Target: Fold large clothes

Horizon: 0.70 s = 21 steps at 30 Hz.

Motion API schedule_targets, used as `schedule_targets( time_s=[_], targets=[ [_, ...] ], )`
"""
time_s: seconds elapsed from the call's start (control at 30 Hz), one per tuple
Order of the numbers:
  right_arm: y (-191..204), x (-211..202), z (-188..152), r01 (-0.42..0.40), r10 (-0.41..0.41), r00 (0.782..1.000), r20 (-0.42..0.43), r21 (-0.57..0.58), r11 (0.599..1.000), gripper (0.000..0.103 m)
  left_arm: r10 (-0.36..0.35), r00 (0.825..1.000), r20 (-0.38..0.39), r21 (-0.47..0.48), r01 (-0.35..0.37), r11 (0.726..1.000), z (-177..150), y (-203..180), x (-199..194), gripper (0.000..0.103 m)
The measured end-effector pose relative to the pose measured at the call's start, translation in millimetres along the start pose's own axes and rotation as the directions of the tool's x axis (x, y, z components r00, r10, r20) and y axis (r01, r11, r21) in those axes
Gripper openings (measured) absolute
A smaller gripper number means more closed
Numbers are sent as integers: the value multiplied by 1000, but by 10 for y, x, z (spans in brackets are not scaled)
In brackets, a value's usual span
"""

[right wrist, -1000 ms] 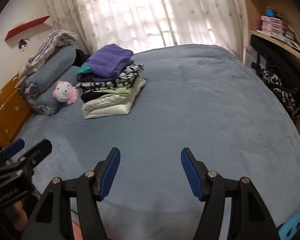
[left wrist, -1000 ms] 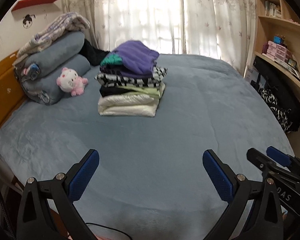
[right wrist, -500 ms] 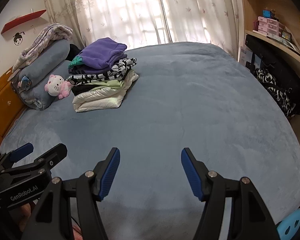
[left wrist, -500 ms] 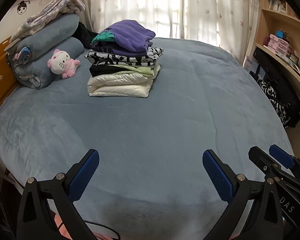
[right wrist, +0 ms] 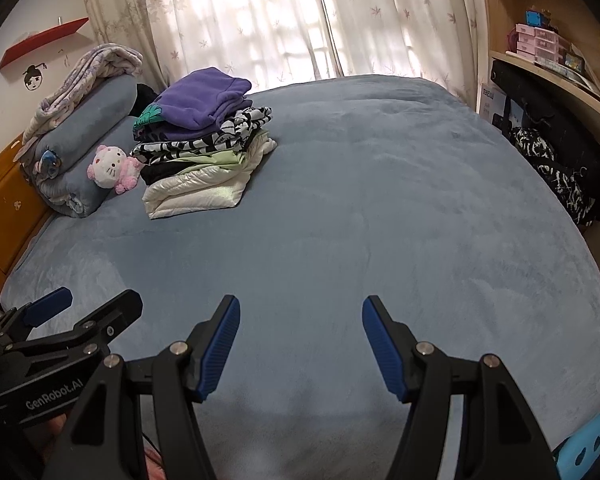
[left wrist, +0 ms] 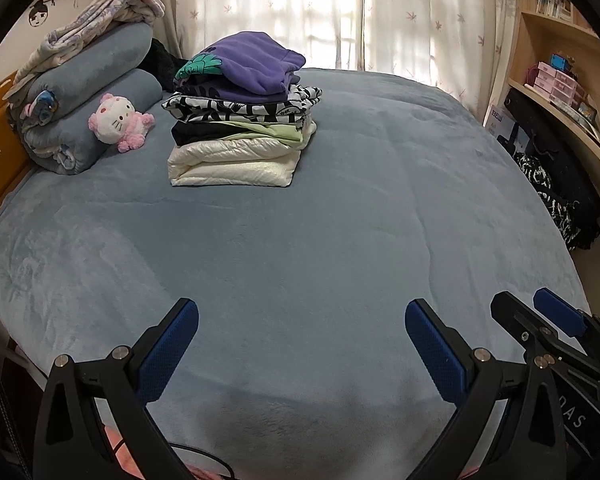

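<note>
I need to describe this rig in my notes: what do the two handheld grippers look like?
Both match: the left gripper and right gripper have black angular frames with silver screws. Each finger ends in a blue textured pad. Seen from the right wrist view, the left gripper's body carries white "GenRobot.AI" lettering. A thin black cable runs below the left gripper. No sleeves are visible.

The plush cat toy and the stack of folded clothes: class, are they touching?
Apart. In the left wrist view a strip of blue bed cover shows between the plush cat toy and the stack of folded clothes.
</note>
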State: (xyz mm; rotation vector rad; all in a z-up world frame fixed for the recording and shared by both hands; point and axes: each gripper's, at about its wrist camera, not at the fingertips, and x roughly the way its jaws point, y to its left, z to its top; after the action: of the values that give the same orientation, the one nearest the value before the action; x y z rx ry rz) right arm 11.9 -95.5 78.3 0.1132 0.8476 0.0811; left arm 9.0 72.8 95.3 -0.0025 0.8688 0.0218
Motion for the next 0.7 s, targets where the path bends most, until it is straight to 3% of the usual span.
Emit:
schedule_targets(
  time_s=[0.7],
  targets=[
    [-35,102,-33,4,-4,1000,-17,19,1000,64,-4,1000,-6,-1,4,1000,-22,1,131,102]
  ],
)
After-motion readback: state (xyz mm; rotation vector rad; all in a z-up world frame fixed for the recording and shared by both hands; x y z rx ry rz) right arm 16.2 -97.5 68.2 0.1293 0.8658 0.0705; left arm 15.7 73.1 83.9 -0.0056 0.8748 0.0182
